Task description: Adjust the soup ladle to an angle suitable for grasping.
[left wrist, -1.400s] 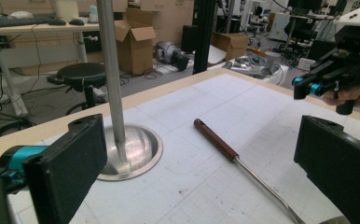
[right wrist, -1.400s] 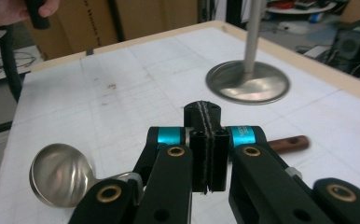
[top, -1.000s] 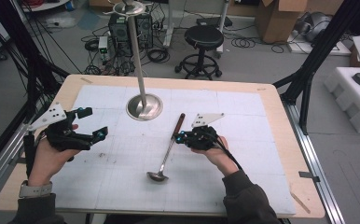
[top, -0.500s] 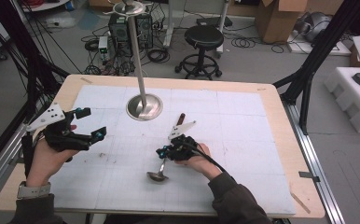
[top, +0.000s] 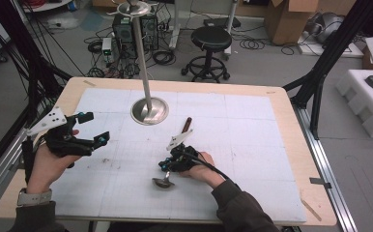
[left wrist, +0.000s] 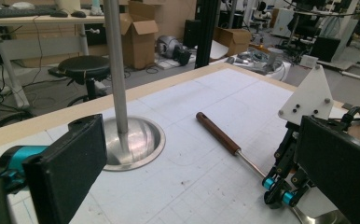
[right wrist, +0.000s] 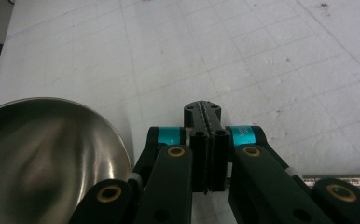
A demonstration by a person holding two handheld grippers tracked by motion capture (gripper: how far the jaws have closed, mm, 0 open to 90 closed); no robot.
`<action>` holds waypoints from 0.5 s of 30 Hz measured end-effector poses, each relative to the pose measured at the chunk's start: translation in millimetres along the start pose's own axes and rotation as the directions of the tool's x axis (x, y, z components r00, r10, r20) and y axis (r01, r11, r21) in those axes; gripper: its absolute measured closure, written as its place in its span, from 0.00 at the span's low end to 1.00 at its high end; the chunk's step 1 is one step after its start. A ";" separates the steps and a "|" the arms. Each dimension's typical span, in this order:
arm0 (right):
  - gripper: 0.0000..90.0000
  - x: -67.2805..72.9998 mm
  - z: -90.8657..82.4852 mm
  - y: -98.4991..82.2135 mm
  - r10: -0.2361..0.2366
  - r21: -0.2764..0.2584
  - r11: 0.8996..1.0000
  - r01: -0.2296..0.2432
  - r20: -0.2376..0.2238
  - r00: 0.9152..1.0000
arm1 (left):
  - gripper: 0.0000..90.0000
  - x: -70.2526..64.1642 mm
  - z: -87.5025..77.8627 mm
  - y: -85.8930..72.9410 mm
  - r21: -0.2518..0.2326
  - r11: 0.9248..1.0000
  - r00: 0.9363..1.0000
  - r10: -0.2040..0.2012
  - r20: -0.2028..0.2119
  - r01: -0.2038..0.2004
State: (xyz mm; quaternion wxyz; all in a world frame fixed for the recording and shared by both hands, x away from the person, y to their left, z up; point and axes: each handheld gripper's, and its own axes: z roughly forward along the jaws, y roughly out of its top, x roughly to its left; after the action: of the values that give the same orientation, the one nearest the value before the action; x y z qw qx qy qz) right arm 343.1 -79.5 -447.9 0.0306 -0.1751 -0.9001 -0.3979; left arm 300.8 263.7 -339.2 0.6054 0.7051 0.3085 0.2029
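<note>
Now lower and nearer the table's near edge than a second ago: right gripper (top: pixel 167 166), jaws pressed together with nothing between them, tips down at the neck of the long steel ladle with the brown wooden handle (top: pixel 186 126), bowl lying just beside the jaws toward the near edge. Closed before any grasp, so probably a nudge or a needed reopening. Left gripper (top: pixel 90 129) unmoved near the left edge, jaws apart, empty. Steel pole stand on a round base (top: pixel 149 110) toward the far edge

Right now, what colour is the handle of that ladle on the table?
Dark reddish brown, like wood; the ladle handle shows best in the left gripper view.
</note>
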 end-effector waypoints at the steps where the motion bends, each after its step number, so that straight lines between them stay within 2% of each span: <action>1: 1.00 0.3 -0.4 -0.5 -0.009 0.000 1.000 0.009 0.004 1.000 | 0.03 0.3 -0.3 -0.5 0.003 1.000 1.000 -0.003 -0.002 0.003; 6: 1.00 1.4 -5.3 -8.9 -0.001 -0.025 1.000 0.001 -0.003 1.000 | 0.03 0.9 2.1 -2.9 0.016 1.000 1.000 -0.001 0.000 0.001; 9: 1.00 2.1 -10.4 -11.7 -0.016 -0.003 1.000 0.016 0.000 1.000 | 0.03 0.4 2.8 -3.4 0.019 1.000 1.000 -0.002 0.002 0.002; 15: 1.00 2.2 -20.7 -19.9 -0.013 0.013 1.000 0.013 -0.008 1.000 | 0.03 1.7 -0.6 -3.1 0.006 1.000 1.000 -0.011 -0.004 0.011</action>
State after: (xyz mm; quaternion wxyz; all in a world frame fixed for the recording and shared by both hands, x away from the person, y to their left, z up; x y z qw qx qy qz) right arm 332.6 -106.3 -447.3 0.0327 -0.1673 -0.9037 -0.3929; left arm 301.0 265.5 -342.3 0.6037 0.7048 0.3143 0.2002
